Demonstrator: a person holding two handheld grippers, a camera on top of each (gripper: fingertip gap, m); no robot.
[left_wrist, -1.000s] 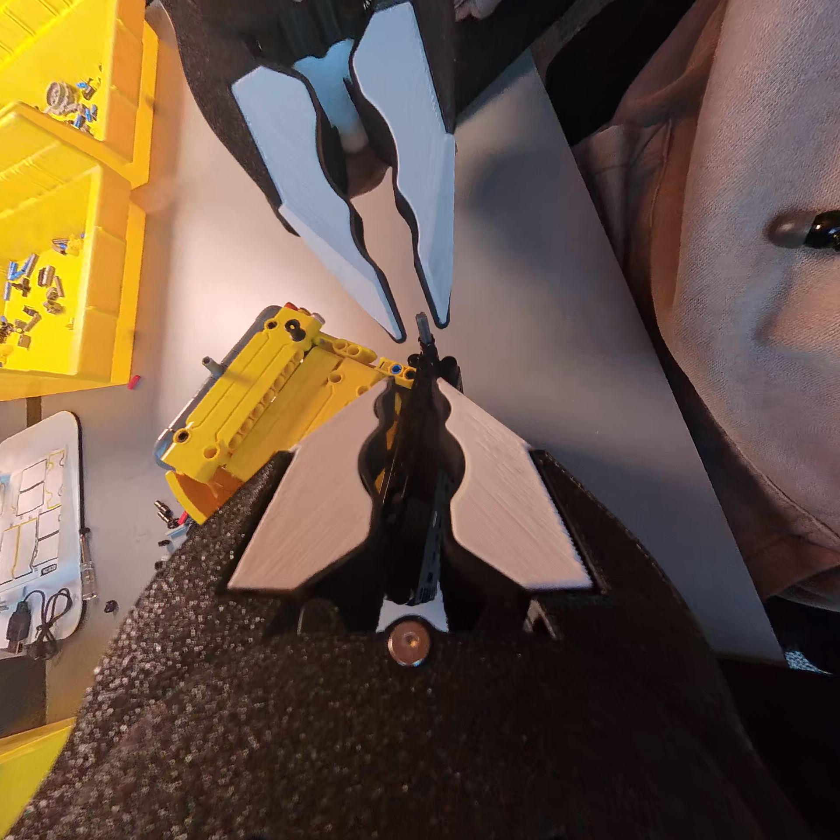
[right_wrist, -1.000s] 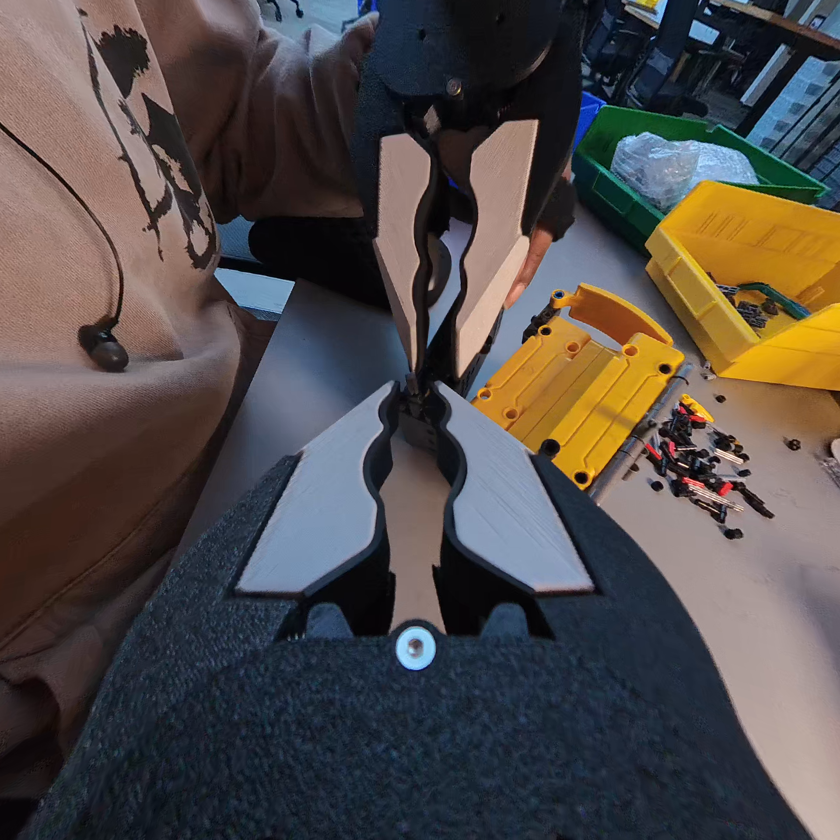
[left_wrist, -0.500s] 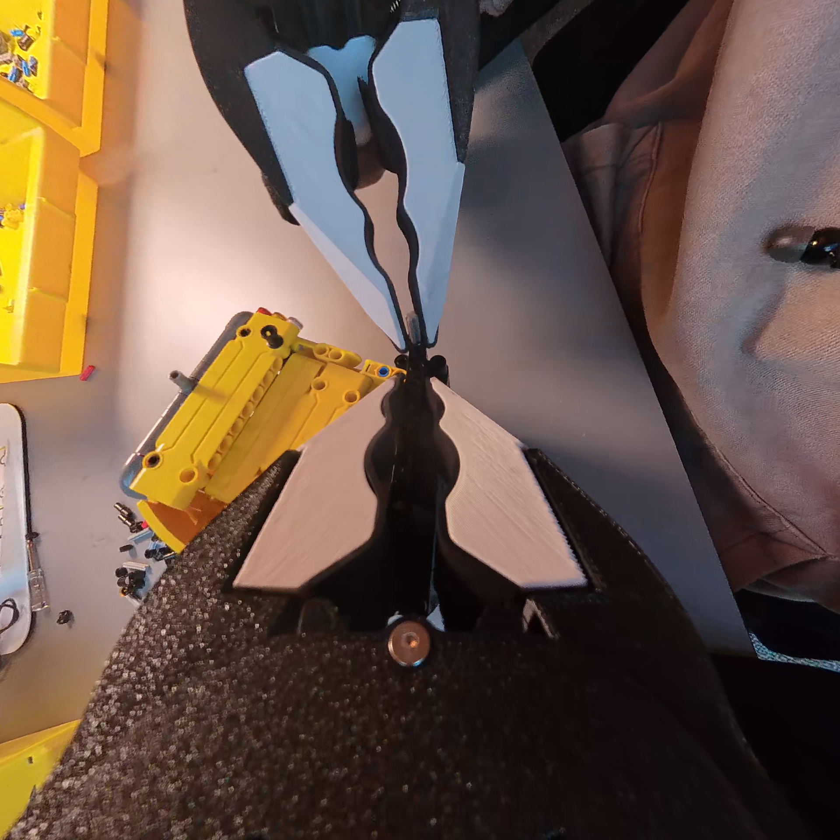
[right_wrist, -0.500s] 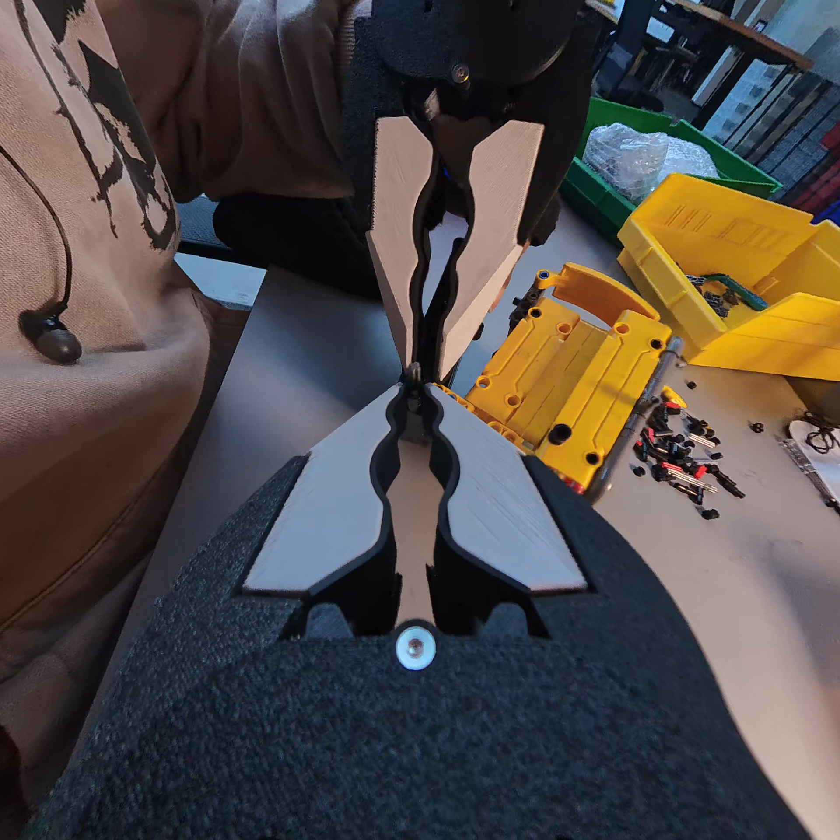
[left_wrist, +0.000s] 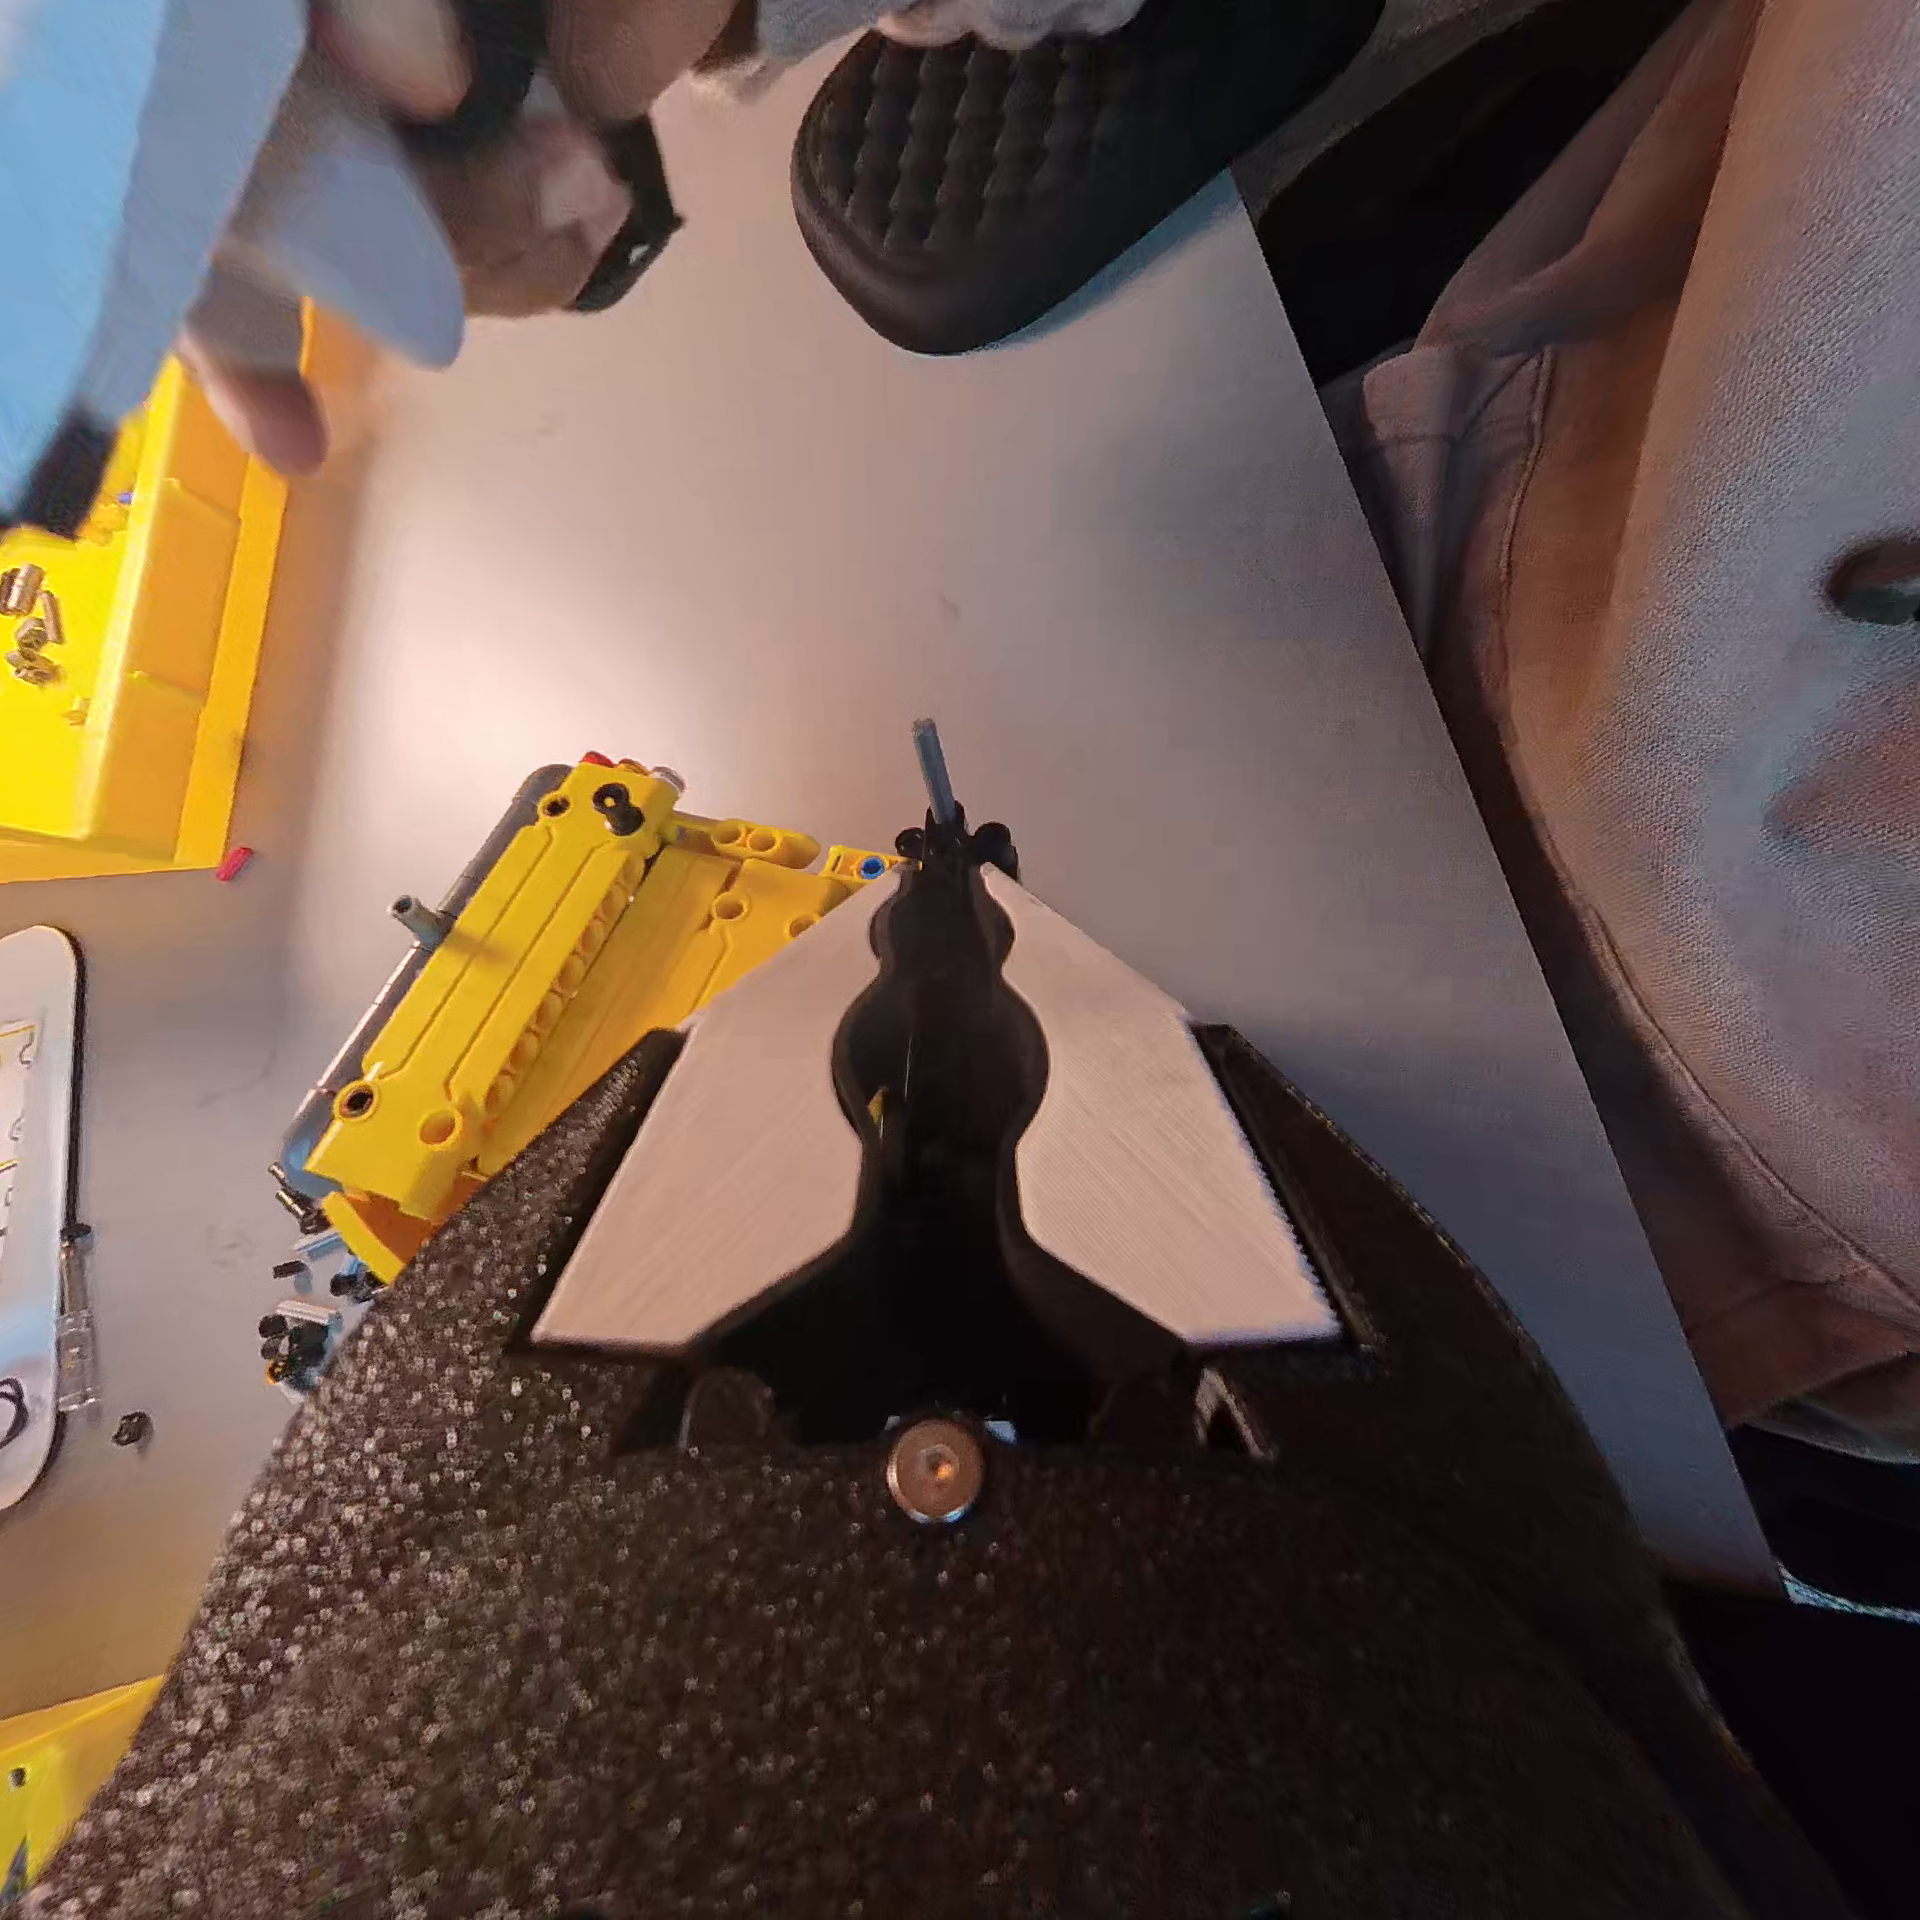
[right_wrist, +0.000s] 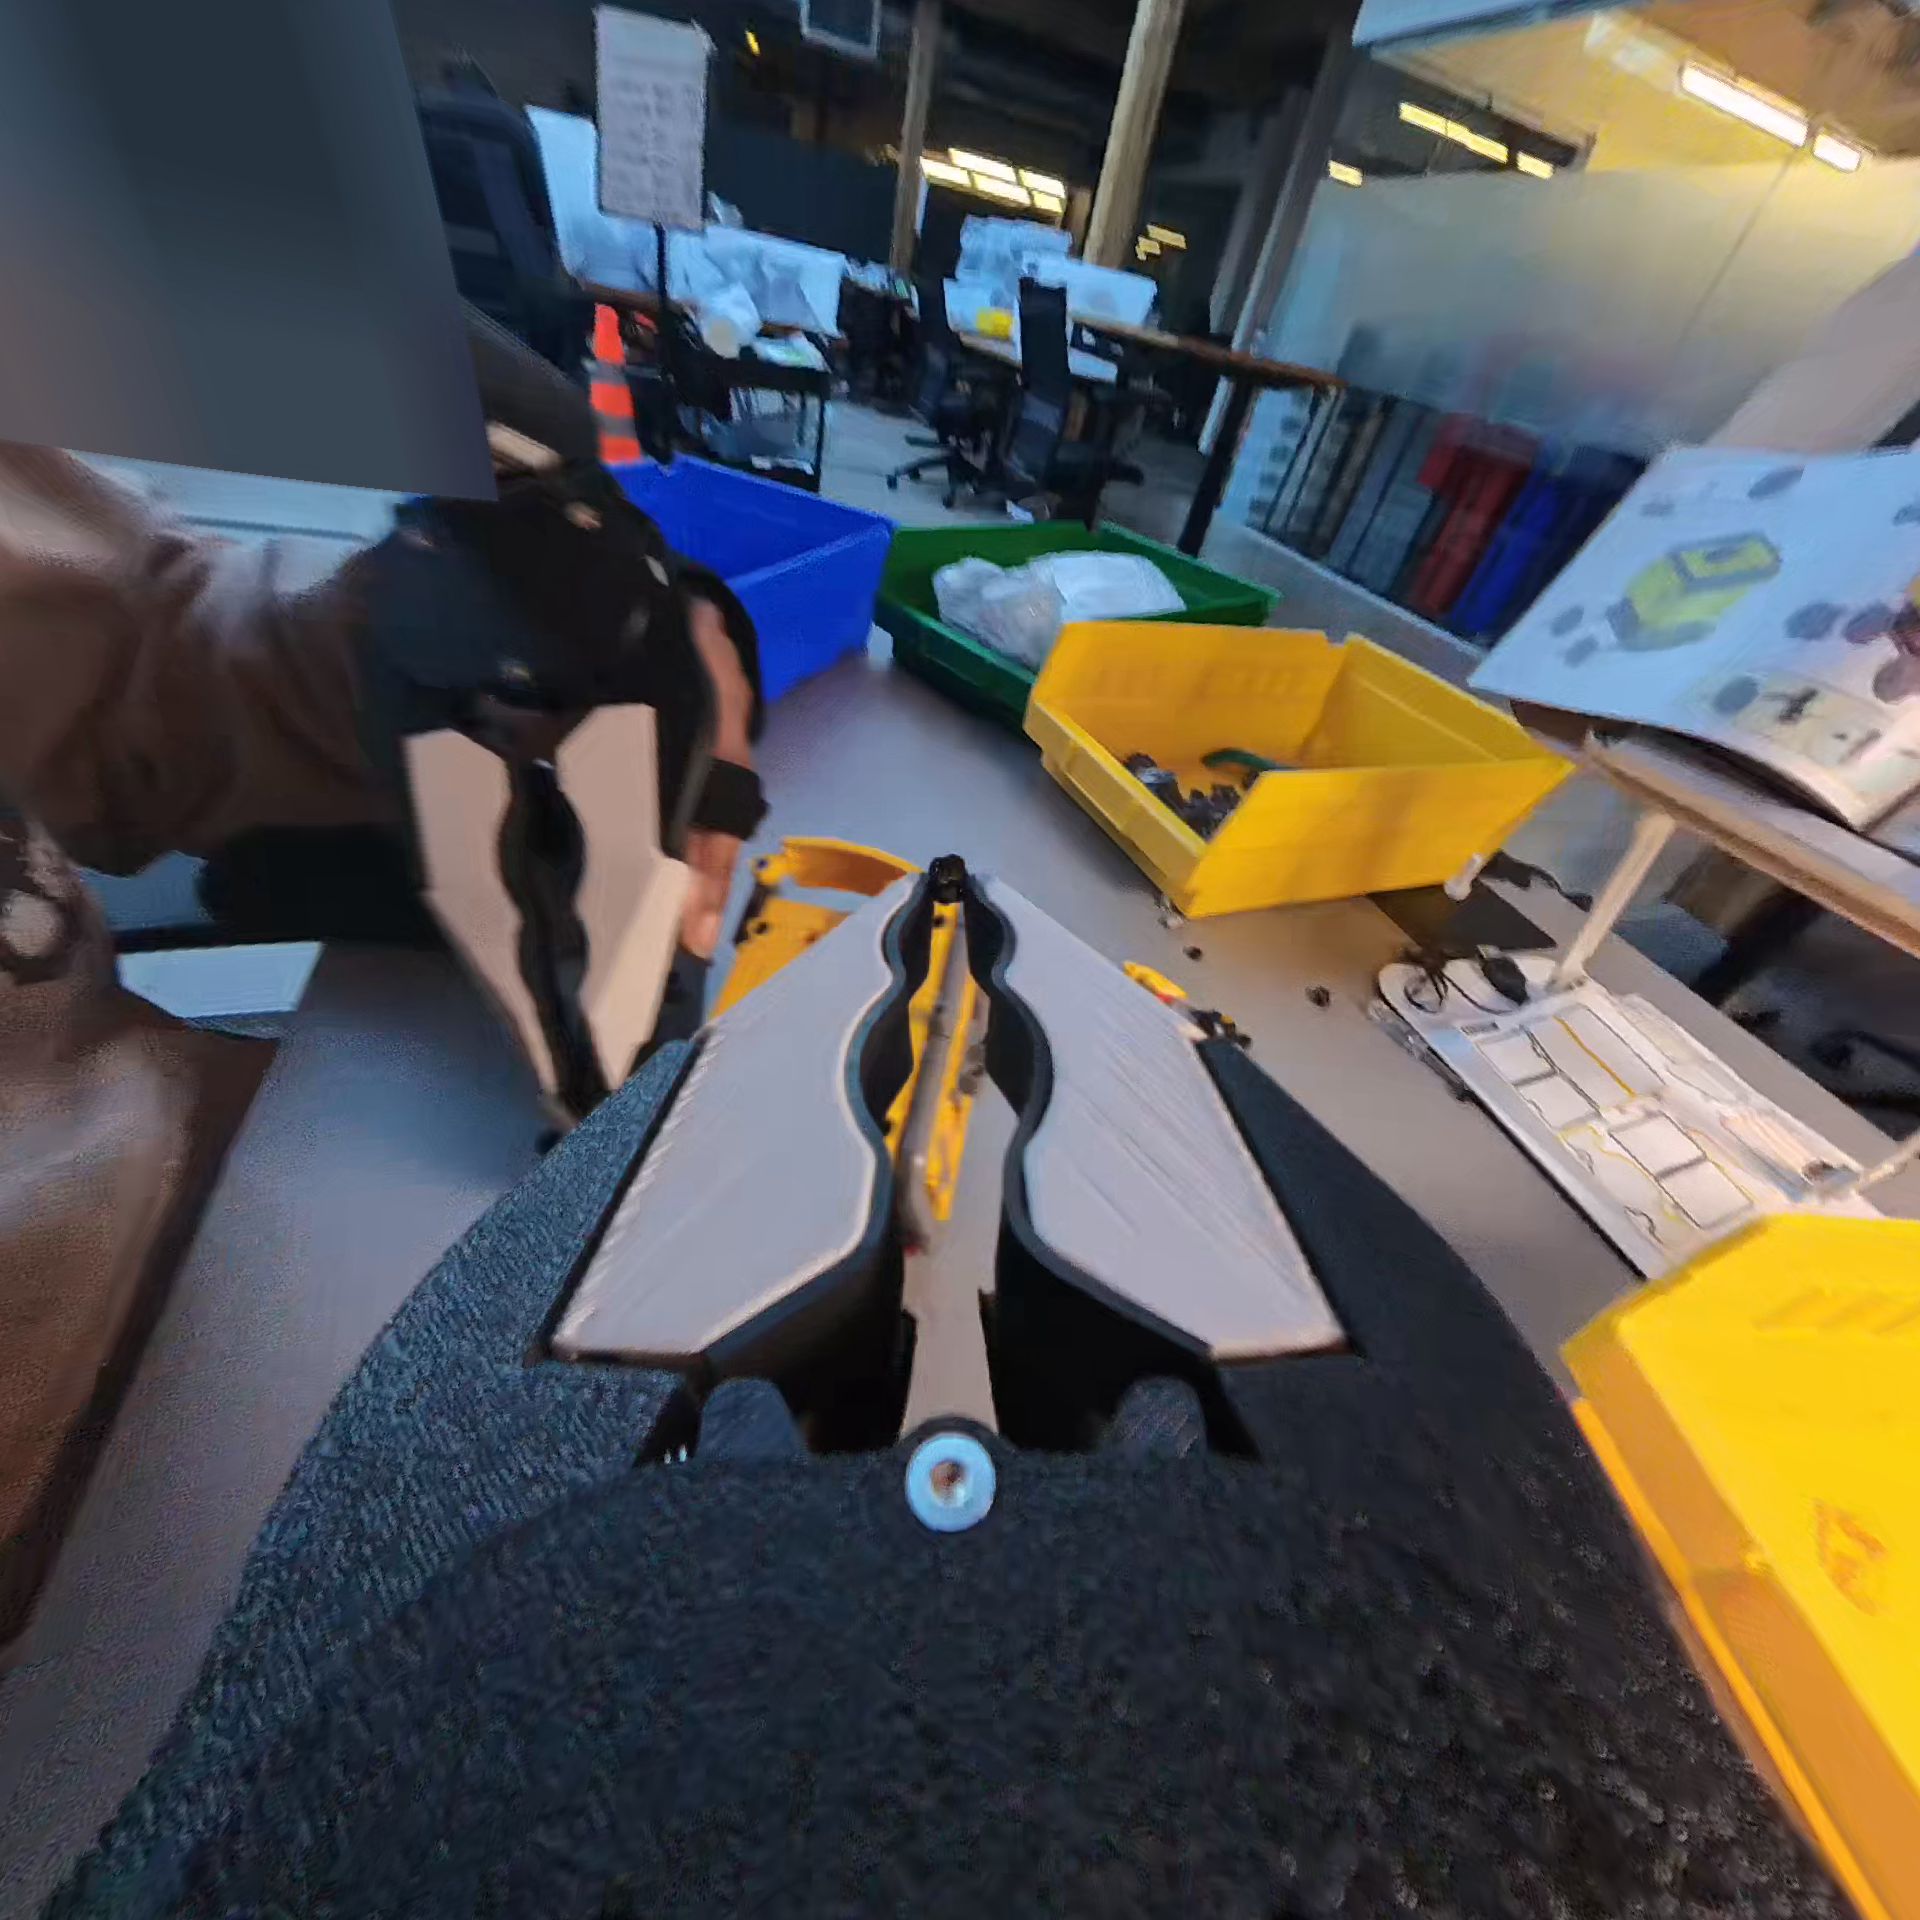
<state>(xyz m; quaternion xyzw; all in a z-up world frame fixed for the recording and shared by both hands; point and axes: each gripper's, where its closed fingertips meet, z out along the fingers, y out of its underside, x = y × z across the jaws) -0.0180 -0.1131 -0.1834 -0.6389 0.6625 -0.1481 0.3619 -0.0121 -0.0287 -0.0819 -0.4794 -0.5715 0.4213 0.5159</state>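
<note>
My left gripper (left_wrist: 945, 873) is shut on a black building-block part (left_wrist: 951, 844) with a thin grey axle (left_wrist: 932, 769) sticking out past the tips. It hangs just above the grey table (left_wrist: 831, 540), beside a yellow block assembly (left_wrist: 540, 997). My right gripper (right_wrist: 945, 883) is shut on a small black pin (right_wrist: 947, 869) at its tips, held above the yellow assembly (right_wrist: 790, 914). The left gripper (right_wrist: 566, 1101) shows to its left, pointing down. In the left wrist view the right gripper is a blurred pale shape (left_wrist: 343, 239) at the top left.
Yellow bins (right_wrist: 1288, 769) (right_wrist: 1766, 1507), a green bin (right_wrist: 1049, 592) and a blue bin (right_wrist: 769, 561) stand on the table. An open booklet (right_wrist: 1766, 613) sits on a stand, with a white sheet (right_wrist: 1621, 1112) below it. Loose small pins (left_wrist: 301, 1330) lie by the assembly. A person's torso (left_wrist: 1714, 831) is at the near edge. The left gripper's tips are roughly 12 cm from the right gripper's.
The right gripper has pulled away from the left gripper's tips and swung out toward the bins. The grey axle now stands bare beyond the left gripper's tips.
</note>
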